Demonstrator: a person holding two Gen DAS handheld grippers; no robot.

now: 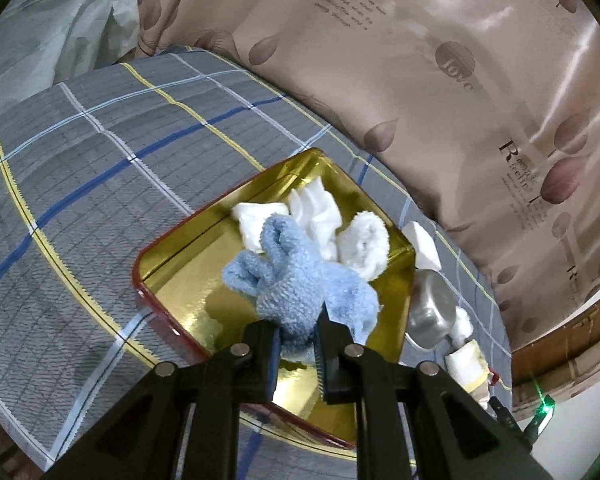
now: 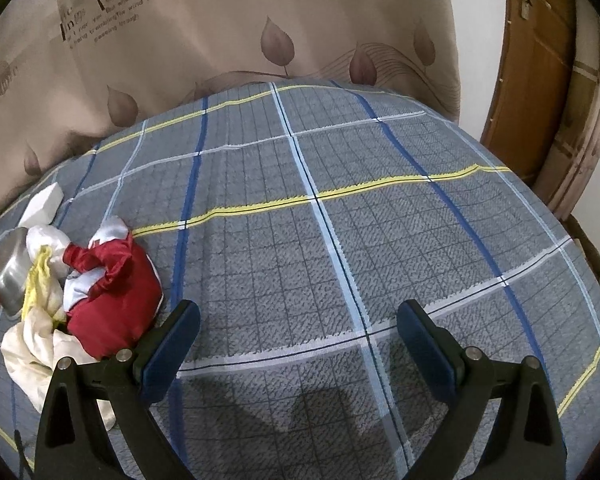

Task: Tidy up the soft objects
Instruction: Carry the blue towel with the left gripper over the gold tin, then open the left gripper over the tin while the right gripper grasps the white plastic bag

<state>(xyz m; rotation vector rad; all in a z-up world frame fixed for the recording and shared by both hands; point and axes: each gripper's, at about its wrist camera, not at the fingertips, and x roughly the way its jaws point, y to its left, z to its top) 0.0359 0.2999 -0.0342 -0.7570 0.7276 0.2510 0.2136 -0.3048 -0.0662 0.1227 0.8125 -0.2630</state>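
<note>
My left gripper point(image 1: 298, 344) is shut on a fluffy light-blue sock point(image 1: 296, 280) and holds it over a gold tin with a red rim point(image 1: 188, 276). White soft cloths point(image 1: 316, 216) and a rolled white sock point(image 1: 366, 246) lie in the tin's far corner. My right gripper point(image 2: 298, 340) is open and empty above the plaid sheet. To its left lie a red and white cloth bundle point(image 2: 112, 280) and a cream and yellow cloth point(image 2: 36, 344).
The tin rests on a grey plaid bed sheet point(image 1: 100, 184). A silver metal cup point(image 1: 432, 316) and white scraps point(image 1: 422, 244) lie right of the tin; the cup also shows in the right wrist view point(image 2: 12, 276). A beige leaf-print curtain point(image 1: 440, 80) hangs behind. A wooden door point(image 2: 532, 68) stands at right.
</note>
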